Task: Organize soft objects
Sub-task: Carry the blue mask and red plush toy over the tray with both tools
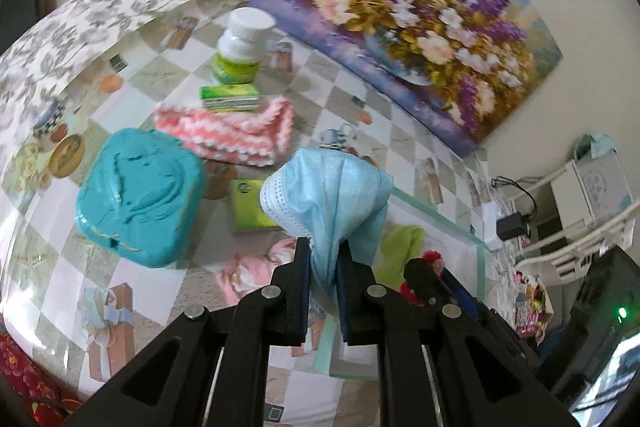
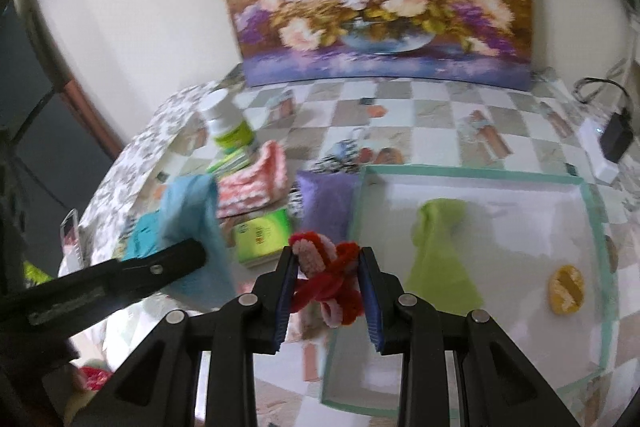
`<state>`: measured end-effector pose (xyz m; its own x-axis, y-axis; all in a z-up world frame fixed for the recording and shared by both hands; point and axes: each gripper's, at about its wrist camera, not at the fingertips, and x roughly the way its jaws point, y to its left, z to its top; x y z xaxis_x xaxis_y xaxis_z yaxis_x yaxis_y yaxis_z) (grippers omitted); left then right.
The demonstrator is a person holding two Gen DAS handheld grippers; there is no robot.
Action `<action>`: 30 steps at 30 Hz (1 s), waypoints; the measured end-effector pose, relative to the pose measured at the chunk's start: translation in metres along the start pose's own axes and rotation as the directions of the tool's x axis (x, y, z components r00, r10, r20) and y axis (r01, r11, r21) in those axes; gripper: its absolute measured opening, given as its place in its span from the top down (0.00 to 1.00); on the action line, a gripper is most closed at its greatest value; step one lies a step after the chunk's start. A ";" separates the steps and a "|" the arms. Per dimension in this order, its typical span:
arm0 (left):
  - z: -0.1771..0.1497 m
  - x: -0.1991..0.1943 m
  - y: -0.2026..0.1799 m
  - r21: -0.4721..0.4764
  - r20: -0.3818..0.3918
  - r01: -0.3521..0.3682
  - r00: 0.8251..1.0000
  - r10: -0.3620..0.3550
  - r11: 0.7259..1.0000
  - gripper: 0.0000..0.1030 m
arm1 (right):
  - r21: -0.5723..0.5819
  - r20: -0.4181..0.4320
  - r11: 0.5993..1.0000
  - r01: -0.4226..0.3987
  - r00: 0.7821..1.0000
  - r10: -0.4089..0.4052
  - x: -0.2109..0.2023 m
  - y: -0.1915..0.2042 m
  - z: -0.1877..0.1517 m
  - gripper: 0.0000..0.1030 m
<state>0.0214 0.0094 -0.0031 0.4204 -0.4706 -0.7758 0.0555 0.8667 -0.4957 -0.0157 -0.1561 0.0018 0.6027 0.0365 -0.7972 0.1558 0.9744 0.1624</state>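
Two in tray [image 2: 592,211]: green cloth [image 2: 440,251], yellow pad [image 2: 566,289].
My left gripper [image 1: 323,263]: jaws clamp face mask [image 1: 324,187].
My right gripper [image 2: 328,279]: jaws pinch fuzzy wire [image 2: 328,267].
Left on bench [image 2: 400,107]: pink cloth [image 1: 228,131].

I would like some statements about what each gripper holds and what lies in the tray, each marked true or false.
1. The left gripper is shut on a light blue face mask. True.
2. The right gripper is empty. False: it is shut on a red and pink pipe-cleaner piece.
3. A green cloth lies inside the tray. True.
4. The white-capped bottle stands in the tray. False: it stands on the table beyond the pink and white cloth.
5. A yellow round item lies in the tray. True.
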 end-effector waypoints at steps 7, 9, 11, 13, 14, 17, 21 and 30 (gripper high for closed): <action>-0.013 0.011 -0.035 0.121 -0.035 0.045 0.999 -0.041 0.992 0.89 | 0.137 0.006 0.982 0.133 0.991 -0.135 -0.005 -0.048 0.004 0.68; -0.018 0.015 -0.043 0.148 -0.053 0.055 0.997 -0.048 0.987 0.89 | 0.208 -0.006 0.960 0.187 0.982 -0.190 -0.009 -0.067 0.002 0.68; -0.022 0.021 -0.052 0.176 -0.073 0.061 0.996 -0.049 0.982 0.89 | 0.264 -0.017 0.934 0.242 0.969 -0.246 -0.014 -0.084 0.000 0.68; -0.028 0.026 -0.060 0.210 -0.092 0.065 0.995 -0.046 0.976 0.89 | 0.326 -0.025 0.905 0.274 0.959 -0.282 -0.019 -0.102 -0.003 0.68; -0.031 0.028 -0.064 0.226 -0.099 0.066 0.994 -0.045 0.972 0.89 | 0.354 -0.032 0.889 0.291 0.953 -0.300 -0.021 -0.111 -0.004 0.68; -0.040 0.037 -0.075 0.269 -0.128 0.072 0.991 -0.038 0.960 0.89 | 0.412 -0.050 0.847 0.336 0.936 -0.348 -0.027 -0.134 -0.010 0.68; -0.050 0.049 -0.083 0.303 -0.166 0.078 0.986 -0.027 0.950 0.89 | 0.487 -0.097 0.780 0.393 0.912 -0.399 -0.035 -0.162 -0.022 0.68; -0.067 0.073 -0.087 0.328 -0.242 0.067 0.970 0.015 0.942 0.88 | 0.547 -0.259 0.701 0.458 0.889 -0.379 -0.016 -0.196 -0.050 0.68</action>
<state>-0.0130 -0.1120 -0.0427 0.1892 -0.4838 -0.8545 0.3775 0.8392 -0.3915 -0.0953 -0.3360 -0.0463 0.2741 -0.2793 -0.9203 0.8135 0.5778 0.0669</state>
